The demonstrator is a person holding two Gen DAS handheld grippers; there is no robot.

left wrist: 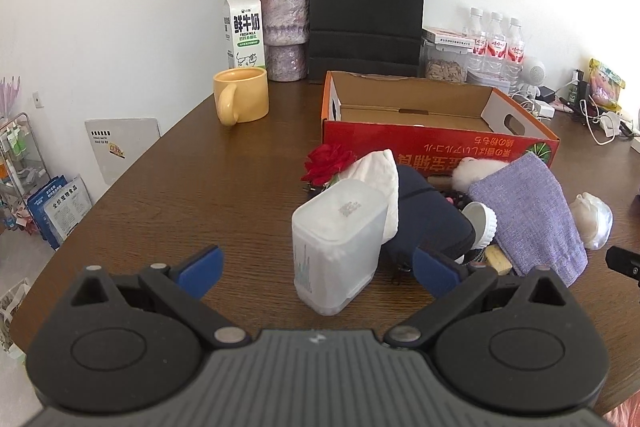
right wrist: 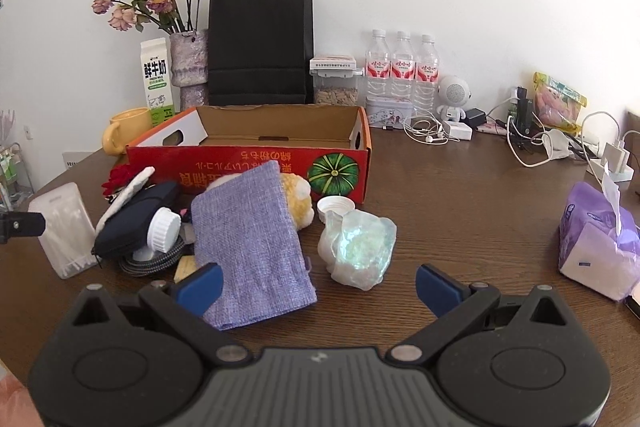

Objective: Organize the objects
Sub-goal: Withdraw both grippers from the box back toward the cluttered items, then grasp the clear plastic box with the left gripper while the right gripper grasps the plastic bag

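Observation:
An open red cardboard box (left wrist: pixel 436 143) (right wrist: pixel 256 163) stands mid-table, empty as far as I see. In front of it lies a pile: a clear plastic box of cotton swabs (left wrist: pixel 336 243) (right wrist: pixel 64 231), a dark blue pouch (left wrist: pixel 432 215) (right wrist: pixel 136 219), a purple cloth (left wrist: pixel 528 215) (right wrist: pixel 248 243), a red rose (left wrist: pixel 326 163), a white lid (right wrist: pixel 164 229), a plush toy (right wrist: pixel 298 199) and an iridescent wrapped lump (right wrist: pixel 360 247). My left gripper (left wrist: pixel 318 271) is open, its fingers either side of the swab box. My right gripper (right wrist: pixel 318 287) is open, before the cloth and lump.
At the back stand a yellow mug (left wrist: pixel 240 95), a milk carton (left wrist: pixel 245 27), a vase of dried roses (left wrist: pixel 284 31), a black paper bag (left wrist: pixel 366 15), three water bottles (right wrist: pixel 402 71). Cables and chargers (right wrist: pixel 532 143) and a tissue pack (right wrist: pixel 596 251) lie right.

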